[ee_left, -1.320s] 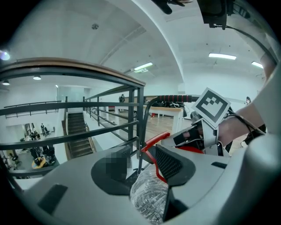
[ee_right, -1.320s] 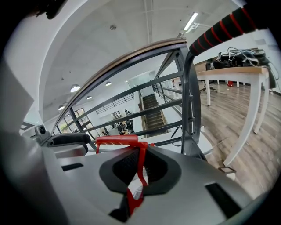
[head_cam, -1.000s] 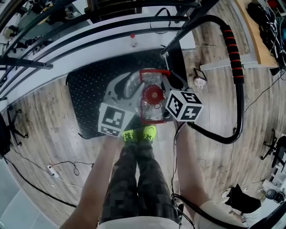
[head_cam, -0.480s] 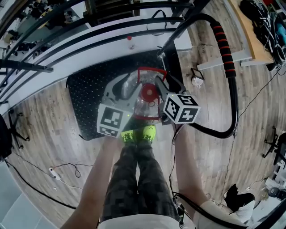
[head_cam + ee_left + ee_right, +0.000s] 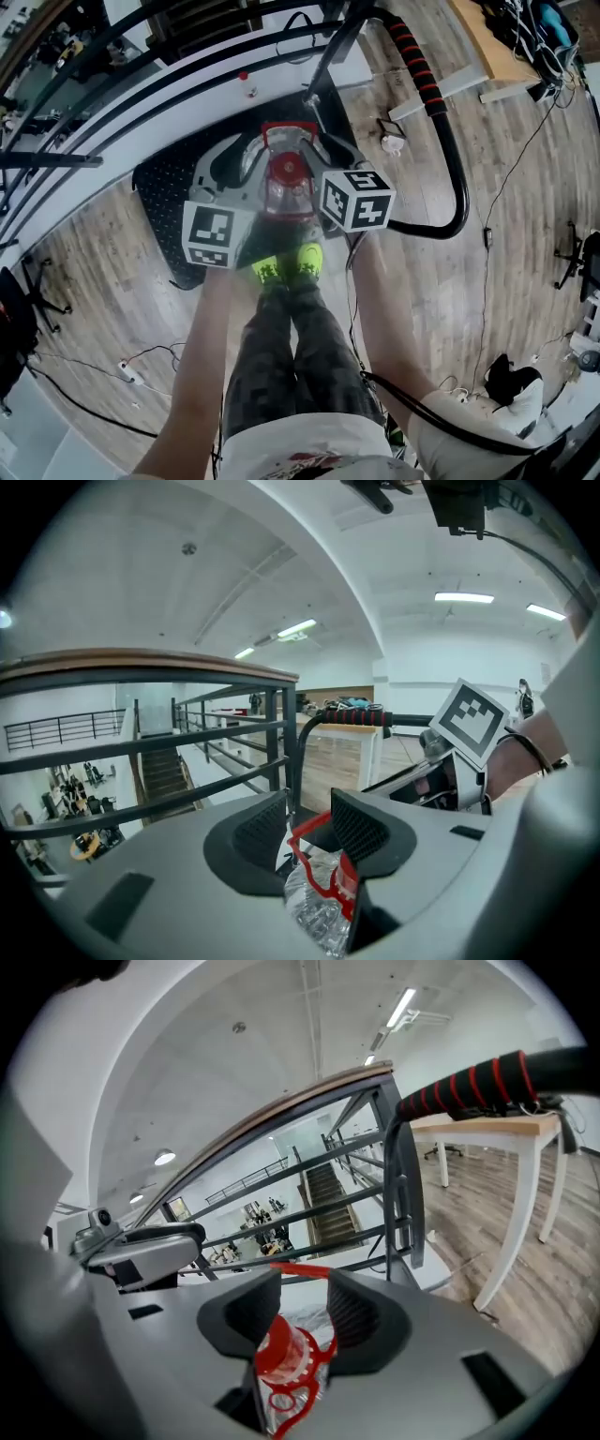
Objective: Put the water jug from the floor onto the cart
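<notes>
The clear water jug (image 5: 284,173) has a red cap and a red handle and hangs between my two grippers over the black cart deck (image 5: 164,183). My left gripper (image 5: 255,176) comes in from the left, its pads against the neck and the red handle (image 5: 314,860). My right gripper (image 5: 314,178) comes in from the right. Its jaws have just been opening, with the red cap (image 5: 279,1354) between them and the pads against it. In the left gripper view the left gripper (image 5: 309,829) shows crinkled clear plastic below its jaws. The right gripper (image 5: 302,1309) points slightly downward.
The cart's curved push bar with red grips (image 5: 419,70) arcs round the right side. A black railing (image 5: 112,103) runs behind the cart. The person's green shoes (image 5: 291,265) stand at the deck's near edge. Cables (image 5: 141,361) lie on the wooden floor, and a table (image 5: 487,56) stands at the far right.
Both grippers have risen together with the jug between them, and the jug now sits higher and farther over the cart deck. The head view has shifted with the motion.
</notes>
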### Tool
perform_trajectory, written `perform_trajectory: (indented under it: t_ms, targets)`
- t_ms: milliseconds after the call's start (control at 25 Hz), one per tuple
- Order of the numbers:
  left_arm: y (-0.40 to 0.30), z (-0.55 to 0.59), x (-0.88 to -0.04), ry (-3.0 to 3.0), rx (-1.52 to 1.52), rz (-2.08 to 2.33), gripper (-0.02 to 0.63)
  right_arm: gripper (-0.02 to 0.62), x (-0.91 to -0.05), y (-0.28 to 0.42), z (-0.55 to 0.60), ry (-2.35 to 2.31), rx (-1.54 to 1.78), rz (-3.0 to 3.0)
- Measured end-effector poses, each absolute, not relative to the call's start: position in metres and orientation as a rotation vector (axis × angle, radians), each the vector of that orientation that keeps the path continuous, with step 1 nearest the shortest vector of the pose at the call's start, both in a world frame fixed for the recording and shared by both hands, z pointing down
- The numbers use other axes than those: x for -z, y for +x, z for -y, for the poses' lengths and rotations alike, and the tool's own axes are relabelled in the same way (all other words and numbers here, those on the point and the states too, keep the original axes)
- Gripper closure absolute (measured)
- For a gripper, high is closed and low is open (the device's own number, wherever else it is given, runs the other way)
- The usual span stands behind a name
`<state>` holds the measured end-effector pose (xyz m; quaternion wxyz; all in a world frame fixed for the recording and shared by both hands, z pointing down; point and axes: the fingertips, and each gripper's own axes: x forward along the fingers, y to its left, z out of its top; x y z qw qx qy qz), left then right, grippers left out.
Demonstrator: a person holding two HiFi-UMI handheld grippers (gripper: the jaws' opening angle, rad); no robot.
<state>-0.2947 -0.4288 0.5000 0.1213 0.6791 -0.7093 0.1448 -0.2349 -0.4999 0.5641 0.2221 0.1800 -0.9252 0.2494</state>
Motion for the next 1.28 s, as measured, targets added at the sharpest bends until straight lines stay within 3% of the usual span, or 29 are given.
perform_trajectory:
  t_ms: [160,360,760,1280]
  targets:
    - [-0.290,0.427,-0.480,2.010,-0.422,2.077,0.502,0.519,-0.531,-0.241,0.495,0.461,-0.650,2.632]
    - [-0.280,0.423,-0.458,2.048,-0.392,2.052,0.578,0.574,-0.482,-0.249,0.479,0.396,-0.512,2.748]
    - [-0.274,0.419,-0.412,2.095,-0.382,2.087,0.594,0.575,-0.434,-0.250,0.456,0.357,-0.439,2.847]
    - [-0.266,0.417,-0.421,2.090,-0.382,2.037,0.594,0.575,-0.428,-0.245,0.450,0.357,-0.430,2.864]
